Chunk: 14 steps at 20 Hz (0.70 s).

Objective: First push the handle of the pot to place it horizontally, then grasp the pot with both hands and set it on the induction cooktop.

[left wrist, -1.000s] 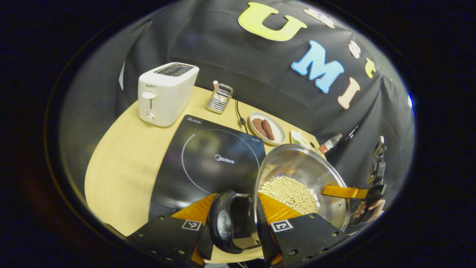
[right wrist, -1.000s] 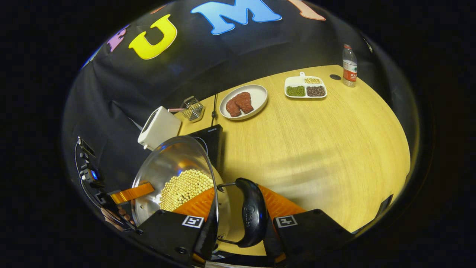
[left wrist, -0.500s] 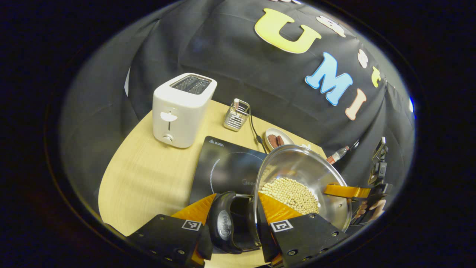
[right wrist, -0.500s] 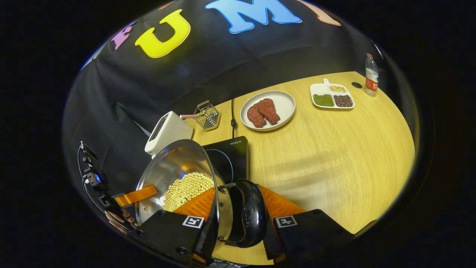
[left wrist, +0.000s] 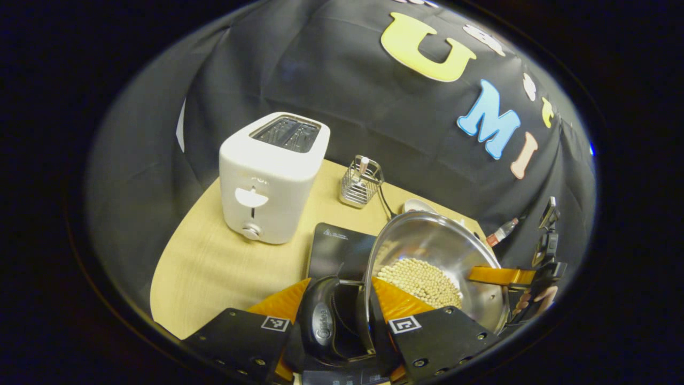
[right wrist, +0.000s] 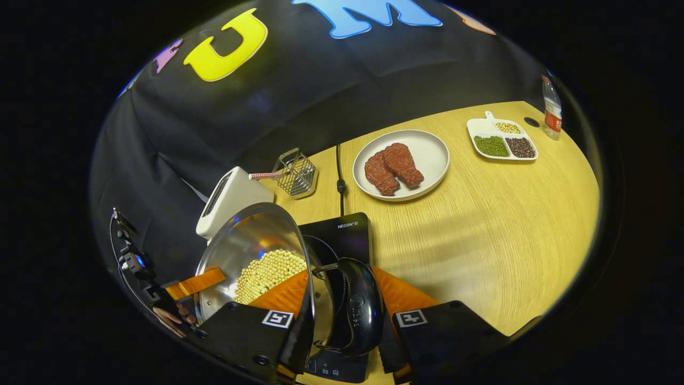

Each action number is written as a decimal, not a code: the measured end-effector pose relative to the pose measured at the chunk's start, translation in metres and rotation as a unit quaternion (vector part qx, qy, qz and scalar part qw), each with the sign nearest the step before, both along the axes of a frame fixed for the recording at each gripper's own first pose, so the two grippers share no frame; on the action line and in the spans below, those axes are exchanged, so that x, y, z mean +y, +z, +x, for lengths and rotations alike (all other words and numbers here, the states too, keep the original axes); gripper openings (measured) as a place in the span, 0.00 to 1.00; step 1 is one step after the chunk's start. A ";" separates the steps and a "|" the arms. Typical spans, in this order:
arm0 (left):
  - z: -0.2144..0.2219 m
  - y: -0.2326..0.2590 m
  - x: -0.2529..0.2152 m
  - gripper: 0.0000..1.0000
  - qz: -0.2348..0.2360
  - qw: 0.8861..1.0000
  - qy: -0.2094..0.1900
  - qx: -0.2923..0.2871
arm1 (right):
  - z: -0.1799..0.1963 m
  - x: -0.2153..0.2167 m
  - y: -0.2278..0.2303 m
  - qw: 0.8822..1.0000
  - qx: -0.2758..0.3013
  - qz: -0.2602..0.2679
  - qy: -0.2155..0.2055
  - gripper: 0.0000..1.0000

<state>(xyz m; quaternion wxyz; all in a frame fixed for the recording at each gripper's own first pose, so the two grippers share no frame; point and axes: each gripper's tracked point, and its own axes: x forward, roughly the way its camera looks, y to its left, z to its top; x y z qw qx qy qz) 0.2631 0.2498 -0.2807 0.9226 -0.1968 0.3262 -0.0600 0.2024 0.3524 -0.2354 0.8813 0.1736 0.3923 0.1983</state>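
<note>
A steel pot (left wrist: pixel 427 243) holding pale beans (left wrist: pixel 419 280) is carried between both grippers. My left gripper (left wrist: pixel 342 299) is shut on one black side handle (left wrist: pixel 320 326). In the right gripper view the same pot (right wrist: pixel 251 240) sits at lower left, and my right gripper (right wrist: pixel 342 286) is shut on the opposite black handle (right wrist: pixel 360 313). The black induction cooktop (left wrist: pixel 339 248) lies directly beneath the pot, its control edge under my fingers (right wrist: pixel 334 369). I cannot tell whether the pot's base touches it. The other gripper and a hand show past the far rim.
A white toaster (left wrist: pixel 270 176) stands left of the cooktop, with a wire basket (left wrist: pixel 362 182) behind. On the wooden table (right wrist: pixel 481 224) to the right are a plate of meat (right wrist: pixel 401 166), a divided tray of beans (right wrist: pixel 502 141) and a water bottle (right wrist: pixel 552 109).
Both grippers have carried the pot leftward over the cooktop and lower. The toaster has grown nearer, and most of the cooktop is now hidden under the pot.
</note>
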 end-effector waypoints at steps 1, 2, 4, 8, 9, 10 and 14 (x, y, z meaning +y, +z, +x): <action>0.005 -0.004 0.000 0.52 0.001 1.000 -0.002 0.001 | 0.004 0.001 -0.004 1.000 0.001 0.000 -0.002 0.52; 0.010 -0.009 0.001 0.52 0.002 1.000 -0.001 0.002 | 0.008 0.002 -0.007 1.000 0.002 -0.002 -0.005 0.55; 0.016 -0.016 0.001 0.52 0.004 1.000 -0.003 0.003 | 0.012 0.004 -0.011 1.000 0.003 -0.001 -0.007 0.52; 0.026 -0.020 0.003 0.52 0.009 1.000 -0.006 -0.007 | 0.023 0.005 -0.019 1.000 -0.003 0.000 -0.009 0.55; 0.030 -0.022 0.003 0.52 0.011 1.000 -0.007 -0.010 | 0.024 0.006 -0.022 1.000 -0.002 0.000 -0.010 0.55; 0.034 -0.024 0.005 0.55 0.012 1.000 -0.006 -0.014 | 0.026 0.006 -0.026 1.000 -0.003 -0.002 -0.012 0.52; 0.033 -0.032 0.004 0.53 0.014 1.000 -0.005 -0.020 | 0.030 0.006 -0.036 1.000 -0.005 -0.020 -0.018 0.57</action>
